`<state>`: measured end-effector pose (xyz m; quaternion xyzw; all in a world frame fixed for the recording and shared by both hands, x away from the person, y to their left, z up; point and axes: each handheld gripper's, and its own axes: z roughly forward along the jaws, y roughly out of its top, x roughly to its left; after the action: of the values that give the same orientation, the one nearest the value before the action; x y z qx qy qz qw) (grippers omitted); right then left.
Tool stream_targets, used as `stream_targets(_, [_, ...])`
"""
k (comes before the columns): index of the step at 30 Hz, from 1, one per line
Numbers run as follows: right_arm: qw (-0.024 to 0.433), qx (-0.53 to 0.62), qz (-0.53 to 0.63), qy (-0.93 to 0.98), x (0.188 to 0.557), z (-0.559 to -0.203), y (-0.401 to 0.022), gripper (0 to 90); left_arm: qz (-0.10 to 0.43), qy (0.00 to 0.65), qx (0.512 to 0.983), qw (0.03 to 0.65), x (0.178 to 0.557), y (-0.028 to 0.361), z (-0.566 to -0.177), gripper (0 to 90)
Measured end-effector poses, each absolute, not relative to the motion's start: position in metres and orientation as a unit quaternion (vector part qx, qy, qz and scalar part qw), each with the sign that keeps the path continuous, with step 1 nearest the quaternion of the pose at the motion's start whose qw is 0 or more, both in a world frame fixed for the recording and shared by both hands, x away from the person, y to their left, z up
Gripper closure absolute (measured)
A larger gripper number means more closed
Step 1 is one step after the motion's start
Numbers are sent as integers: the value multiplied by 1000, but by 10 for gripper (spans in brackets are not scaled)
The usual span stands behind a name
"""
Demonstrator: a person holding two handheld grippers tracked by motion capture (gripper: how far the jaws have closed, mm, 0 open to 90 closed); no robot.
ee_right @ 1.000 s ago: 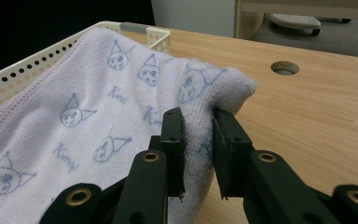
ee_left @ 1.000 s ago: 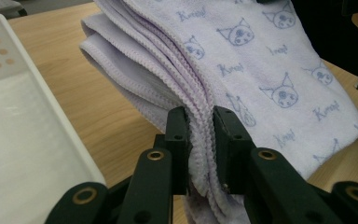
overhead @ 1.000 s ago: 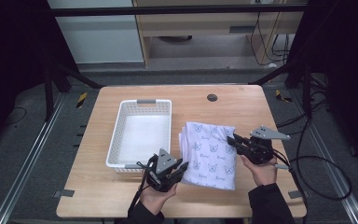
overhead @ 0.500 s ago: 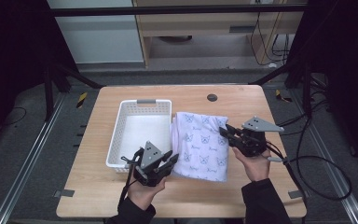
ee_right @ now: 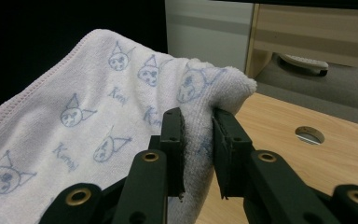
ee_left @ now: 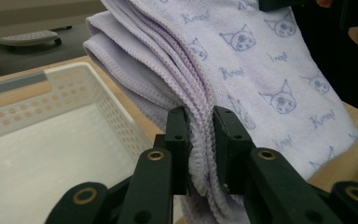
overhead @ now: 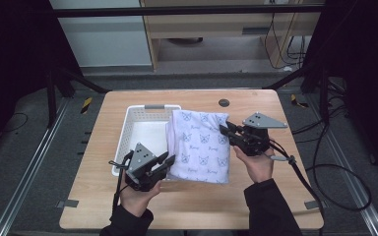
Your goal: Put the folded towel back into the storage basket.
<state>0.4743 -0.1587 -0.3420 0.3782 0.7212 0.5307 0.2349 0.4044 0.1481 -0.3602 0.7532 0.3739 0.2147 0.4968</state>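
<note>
Folded towel (overhead: 200, 145) lifted and carried toward white basket (overhead: 139, 140) since earlier, left gripper (overhead: 166, 162) and right gripper (overhead: 225, 129) fingers clamped on its edges

Lilac cat-print towel (overhead: 200, 146), white basket (overhead: 128, 132)

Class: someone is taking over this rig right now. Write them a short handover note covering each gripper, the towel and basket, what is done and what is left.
Left gripper: shut on the folded towel, pinching its layered edge.
Right gripper: shut on the towel's opposite corner.
Towel: folded, held between both grippers above the table, overlapping the right rim of the white basket.
Basket: its floor looks bare.
Done: towel folded and picked up.
Left, probably: carry it over the basket, lower it in, open both grippers.
</note>
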Motion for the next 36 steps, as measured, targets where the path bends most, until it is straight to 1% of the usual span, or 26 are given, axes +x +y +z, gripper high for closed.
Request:
stream_targets(14, [236,360,533,729,485,-330,-127,751,234,384,740,500,405,175,-354,757])
stream_targets(29, [231,347,536,734,501,-324,-88,751,247,416,714,507,407,211,-353,757])
stream_targets(36, [227,341,536,738,513,-326,-66,751,260,432,705,499,410,225,-356,757])
